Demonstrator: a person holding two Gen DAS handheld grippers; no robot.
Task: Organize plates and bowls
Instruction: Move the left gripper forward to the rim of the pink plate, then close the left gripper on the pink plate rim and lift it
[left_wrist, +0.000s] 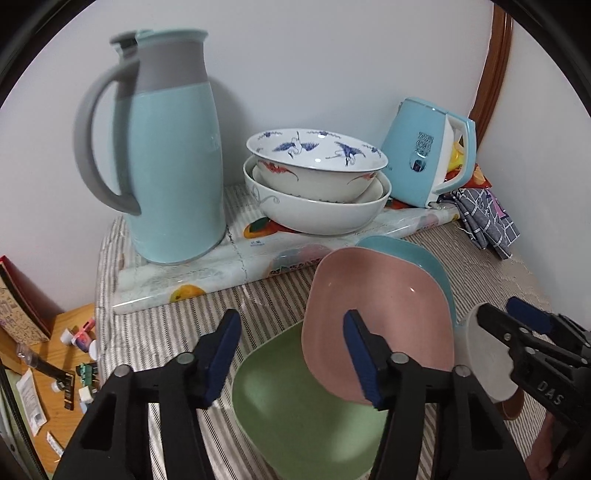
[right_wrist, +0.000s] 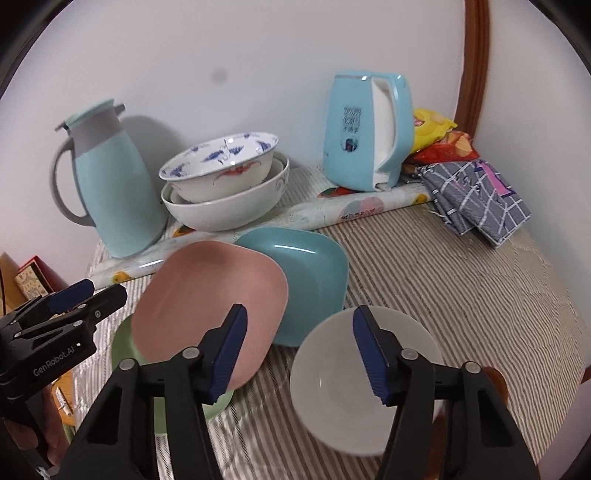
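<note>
Item: white bowl (right_wrist: 364, 384), lower centre of frame. Right gripper (right_wrist: 299, 350) spread wide around its rim, holding nothing; left gripper (left_wrist: 291, 354) likewise wide (over pink plate (left_wrist: 376, 317)). Advice: seat one finger inside the rim before closing.

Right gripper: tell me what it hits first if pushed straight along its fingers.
Most likely the round white bowl: the open right gripper straddles its near rim. Beyond lies the square teal plate; depth is uncertain.
</note>
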